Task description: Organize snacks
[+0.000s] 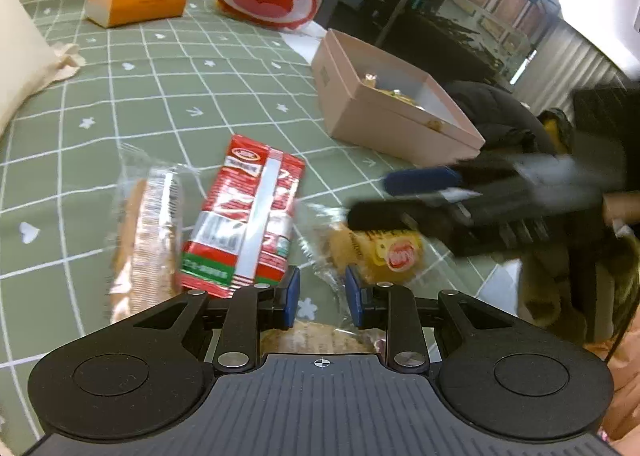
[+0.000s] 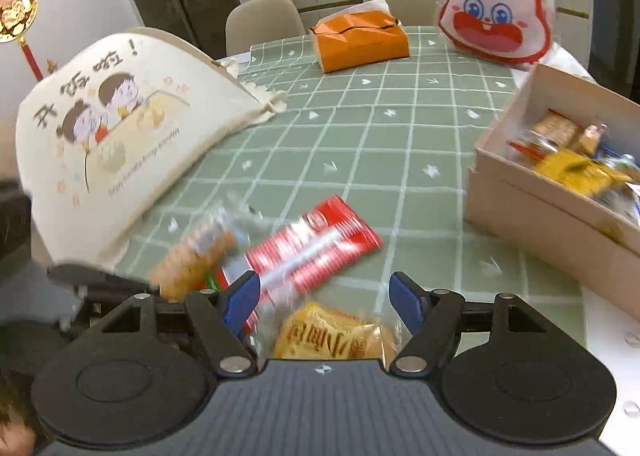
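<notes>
A yellow wrapped cake (image 2: pixel 334 334) lies between the spread right claw (image 2: pixel 325 298); the left claw (image 1: pixel 322 296), also spread, is held over the green checked worktop (image 1: pixel 224 96), a red snack packet (image 1: pixel 246 216) just beside.

Left black two-finger gripper with blue pads (image 1: pixel 321 296): low over table, pointing forward, jaws parted by narrow gap, nothing between pads.

Right black two-finger gripper with blue pads (image 2: pixel 326 298): jaws spread wide, nothing clamped. In left wrist view it (image 1: pixel 400 196) enters from right, motion-blurred, fingers pointing left, one blue pad (image 1: pixel 422 181) above other finger.
</notes>
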`<state>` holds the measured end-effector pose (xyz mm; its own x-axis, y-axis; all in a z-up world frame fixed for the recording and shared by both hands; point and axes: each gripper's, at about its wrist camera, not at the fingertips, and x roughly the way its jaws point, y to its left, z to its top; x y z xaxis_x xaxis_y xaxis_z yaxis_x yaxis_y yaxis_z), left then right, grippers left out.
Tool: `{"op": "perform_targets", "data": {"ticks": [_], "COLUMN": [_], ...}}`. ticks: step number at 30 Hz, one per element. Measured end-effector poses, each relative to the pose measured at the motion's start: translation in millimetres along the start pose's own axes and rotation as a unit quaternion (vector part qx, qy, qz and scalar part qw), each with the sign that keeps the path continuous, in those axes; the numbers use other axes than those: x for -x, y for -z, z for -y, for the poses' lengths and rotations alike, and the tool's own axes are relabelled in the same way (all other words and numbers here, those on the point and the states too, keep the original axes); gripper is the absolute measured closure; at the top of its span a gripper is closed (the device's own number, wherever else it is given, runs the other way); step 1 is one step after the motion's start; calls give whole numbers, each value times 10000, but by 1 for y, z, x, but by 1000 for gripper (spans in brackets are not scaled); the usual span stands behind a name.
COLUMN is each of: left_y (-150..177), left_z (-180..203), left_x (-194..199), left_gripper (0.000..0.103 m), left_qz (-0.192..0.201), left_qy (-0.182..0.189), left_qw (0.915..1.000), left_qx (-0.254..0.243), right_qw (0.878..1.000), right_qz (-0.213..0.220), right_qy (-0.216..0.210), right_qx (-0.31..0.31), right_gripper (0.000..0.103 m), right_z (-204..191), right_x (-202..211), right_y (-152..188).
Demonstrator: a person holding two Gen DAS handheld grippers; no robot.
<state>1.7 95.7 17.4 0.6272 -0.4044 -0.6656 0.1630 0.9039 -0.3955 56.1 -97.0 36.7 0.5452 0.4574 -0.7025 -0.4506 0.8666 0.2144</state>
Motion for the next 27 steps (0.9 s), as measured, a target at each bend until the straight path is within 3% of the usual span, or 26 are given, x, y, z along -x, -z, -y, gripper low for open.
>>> {"op": "perform_targets", "data": {"ticks": [8, 14, 17, 20, 23, 27], "left_y": [-5, 5, 19, 34, 48, 50], "left_z": [13, 23, 24, 19, 14, 16], "left_x": [4, 40, 64, 79, 80, 59], "left_gripper": [74, 74, 74, 74, 74, 74], "left_qz": [173, 212, 201, 50, -170, -483], "left_qy": [-152, -729, -927, -1093, -1028, -1011], "left_qw": [9997, 9971, 9955, 9937, 9929, 9919], "left_qx": [-49, -97, -47, 255, 577, 604], "right_qw": [9875, 9852, 9882, 9872, 9869, 9880], "right_qz": [309, 282, 378, 553, 628, 658], "right_qy": [1007, 1609, 1482, 1494, 1485, 1396], "right_qx": [1174, 523, 44, 36, 60, -8], "right_gripper": [27, 27, 23, 22, 22, 22], "right_z": [3, 48, 69, 71, 70, 72], "right_x": [47, 51, 51, 53, 56, 57], "right_y": [63, 78, 83, 90, 93, 93]}}
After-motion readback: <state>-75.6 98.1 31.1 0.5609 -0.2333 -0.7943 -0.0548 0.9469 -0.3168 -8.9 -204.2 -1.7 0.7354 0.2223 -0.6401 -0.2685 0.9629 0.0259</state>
